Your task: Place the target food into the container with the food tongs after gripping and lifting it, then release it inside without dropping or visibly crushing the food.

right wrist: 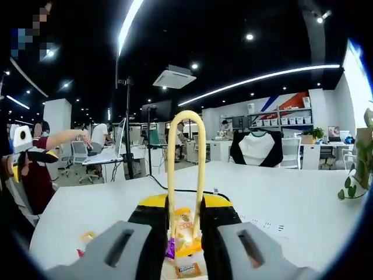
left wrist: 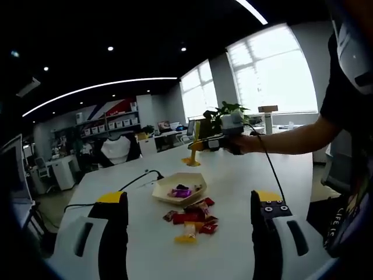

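Observation:
My left gripper (left wrist: 189, 201) is open, its jaws wide apart over the table. Beyond them lies a pile of red and yellow wrapped snacks (left wrist: 192, 219), and behind that a white bowl (left wrist: 169, 193) holding a purple-wrapped piece (left wrist: 180, 191). Farther back a person's hand holds my right gripper (left wrist: 224, 139), with yellow food tongs (left wrist: 194, 153) hanging from it toward the table. In the right gripper view, my right gripper (right wrist: 185, 204) is shut on the tongs (right wrist: 172, 169), which arch upward. A yellow snack packet (right wrist: 185, 230) shows between the tongs' arms; I cannot tell if it is gripped.
A black cable (left wrist: 137, 178) runs across the white table (left wrist: 256, 169) left of the bowl. A potted plant (left wrist: 224, 111) stands at the far edge. Office chairs, shelves and people sit beyond the table.

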Action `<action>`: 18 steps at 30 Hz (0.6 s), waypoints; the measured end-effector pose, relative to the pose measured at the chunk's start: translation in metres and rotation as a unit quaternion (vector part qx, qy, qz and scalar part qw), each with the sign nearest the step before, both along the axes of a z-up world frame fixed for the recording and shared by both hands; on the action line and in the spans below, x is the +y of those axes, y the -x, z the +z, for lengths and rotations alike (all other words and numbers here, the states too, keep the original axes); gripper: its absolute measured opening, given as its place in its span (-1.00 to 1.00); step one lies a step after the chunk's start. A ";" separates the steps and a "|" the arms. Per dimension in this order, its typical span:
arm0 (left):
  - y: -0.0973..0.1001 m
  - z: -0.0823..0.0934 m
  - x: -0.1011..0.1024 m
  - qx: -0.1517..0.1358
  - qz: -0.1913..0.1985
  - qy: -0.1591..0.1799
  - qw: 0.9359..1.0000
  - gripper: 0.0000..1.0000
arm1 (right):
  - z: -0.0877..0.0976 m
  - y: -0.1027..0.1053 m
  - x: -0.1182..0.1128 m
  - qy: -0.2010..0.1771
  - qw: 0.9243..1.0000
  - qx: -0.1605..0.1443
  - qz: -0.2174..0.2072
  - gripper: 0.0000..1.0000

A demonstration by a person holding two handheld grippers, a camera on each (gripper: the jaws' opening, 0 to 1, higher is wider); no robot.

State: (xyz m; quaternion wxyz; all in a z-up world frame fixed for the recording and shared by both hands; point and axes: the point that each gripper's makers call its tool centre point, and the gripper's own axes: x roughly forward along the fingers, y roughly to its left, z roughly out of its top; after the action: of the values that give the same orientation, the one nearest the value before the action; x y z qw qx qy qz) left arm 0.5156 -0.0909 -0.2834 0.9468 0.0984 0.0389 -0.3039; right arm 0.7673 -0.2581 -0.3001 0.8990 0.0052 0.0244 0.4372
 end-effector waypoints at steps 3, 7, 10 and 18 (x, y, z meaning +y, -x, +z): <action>0.000 0.002 0.001 -0.003 0.001 0.004 1.000 0.84 | -0.005 -0.002 0.002 0.015 1.000 -0.002 -0.005 -0.70; 0.001 0.000 0.004 -0.001 0.003 0.004 1.000 0.84 | -0.016 -0.009 0.006 0.030 1.000 0.004 -0.009 -0.70; 0.001 -0.001 0.007 0.001 0.006 0.004 1.000 0.84 | -0.021 -0.014 0.005 0.035 0.999 0.007 -0.015 -0.70; 0.001 -0.006 0.010 0.009 0.009 0.004 1.000 0.84 | -0.032 -0.021 0.008 0.080 0.996 -0.009 -0.028 -0.69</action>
State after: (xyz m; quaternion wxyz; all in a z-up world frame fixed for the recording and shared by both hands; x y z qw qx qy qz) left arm 0.5149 -0.0813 -0.2895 0.9494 0.0915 0.0466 -0.2967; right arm 0.7888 -0.2497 -0.3326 0.9087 -0.0705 0.0511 0.4082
